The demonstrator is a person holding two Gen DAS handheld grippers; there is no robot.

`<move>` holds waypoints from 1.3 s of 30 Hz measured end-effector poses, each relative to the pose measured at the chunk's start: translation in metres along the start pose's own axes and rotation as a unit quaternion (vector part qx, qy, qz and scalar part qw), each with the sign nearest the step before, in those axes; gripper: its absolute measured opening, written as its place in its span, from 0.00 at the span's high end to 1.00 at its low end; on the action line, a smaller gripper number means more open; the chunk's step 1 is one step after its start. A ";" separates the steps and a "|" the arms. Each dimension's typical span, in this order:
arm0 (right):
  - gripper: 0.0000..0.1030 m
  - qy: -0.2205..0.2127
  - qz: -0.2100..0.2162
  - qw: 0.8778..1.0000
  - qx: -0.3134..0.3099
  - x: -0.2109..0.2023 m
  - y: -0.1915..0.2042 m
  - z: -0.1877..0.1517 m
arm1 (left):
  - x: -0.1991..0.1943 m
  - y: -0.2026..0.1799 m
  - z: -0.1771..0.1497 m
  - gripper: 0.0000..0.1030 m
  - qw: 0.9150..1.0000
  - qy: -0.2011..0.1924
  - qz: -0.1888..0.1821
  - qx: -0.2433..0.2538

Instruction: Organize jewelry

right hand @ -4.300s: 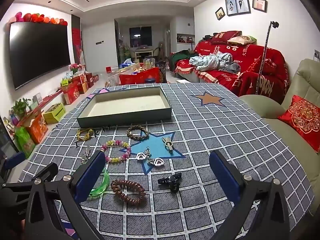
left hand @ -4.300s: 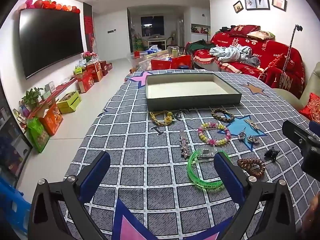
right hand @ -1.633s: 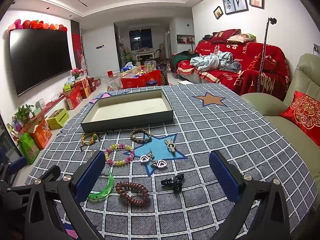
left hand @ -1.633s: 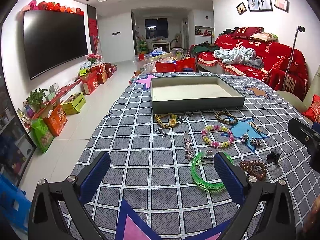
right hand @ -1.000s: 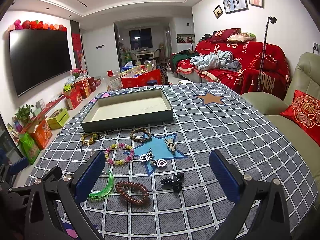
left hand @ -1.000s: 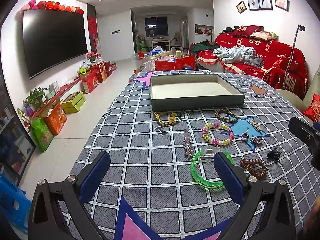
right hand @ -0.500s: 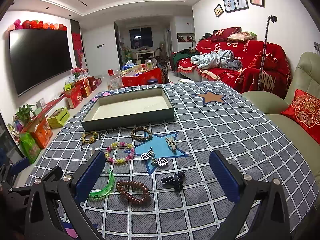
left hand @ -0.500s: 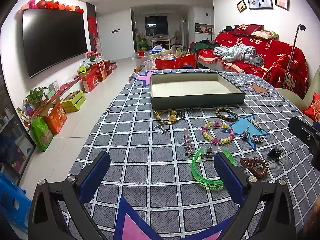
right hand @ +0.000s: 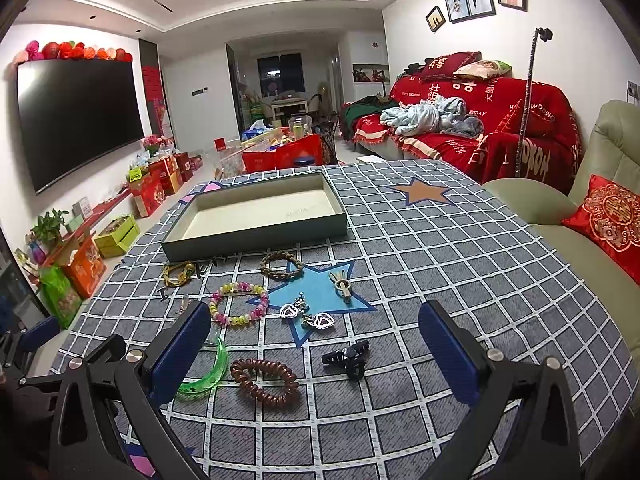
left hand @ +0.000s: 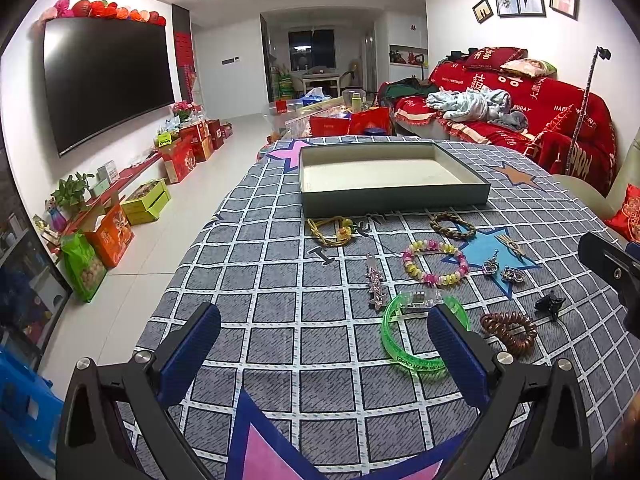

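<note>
1. My left gripper (left hand: 320,340) hangs spread wide, holding nothing, above the checked tablecloth (left hand: 280,280).
2. My right gripper (right hand: 316,340) is spread too, over the brown hair tie (right hand: 264,380) and black clip (right hand: 348,356).
3. Bracelets and earrings lie loose just before the tray (right hand: 256,236).

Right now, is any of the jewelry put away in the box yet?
Not yet. The box holds nothing. Both the left gripper and right gripper are open, holding nothing. Everything is left to do: the beaded bracelet, braided bracelet, green bangle, brown coil hair tie, black claw clip, heart earrings and the rest lie on the tablecloth.
</note>
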State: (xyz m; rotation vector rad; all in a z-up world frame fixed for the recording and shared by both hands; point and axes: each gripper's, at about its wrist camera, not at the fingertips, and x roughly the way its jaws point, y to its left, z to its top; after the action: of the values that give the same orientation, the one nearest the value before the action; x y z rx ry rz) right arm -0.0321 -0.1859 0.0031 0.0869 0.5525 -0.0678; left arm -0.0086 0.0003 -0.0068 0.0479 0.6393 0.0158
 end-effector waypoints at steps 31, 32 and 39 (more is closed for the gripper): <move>0.00 0.019 0.001 1.000 -0.002 0.007 -0.003 -0.008 | 0.010 -0.002 -0.002 0.00 0.999 0.044 -0.014 -0.002; 0.00 0.023 0.000 1.000 -0.005 0.008 -0.003 -0.009 | 0.011 -0.001 -0.002 0.00 0.999 0.049 -0.018 -0.005; 0.00 0.085 -0.036 0.996 -0.015 0.026 -0.025 -0.011 | 0.028 0.004 0.003 0.00 0.994 0.096 -0.040 -0.023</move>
State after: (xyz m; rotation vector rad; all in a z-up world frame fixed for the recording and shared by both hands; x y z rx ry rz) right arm -0.0182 -0.2105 -0.0218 0.0428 0.7272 -0.1226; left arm 0.0161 0.0053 -0.0209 -0.0250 0.8330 -0.0423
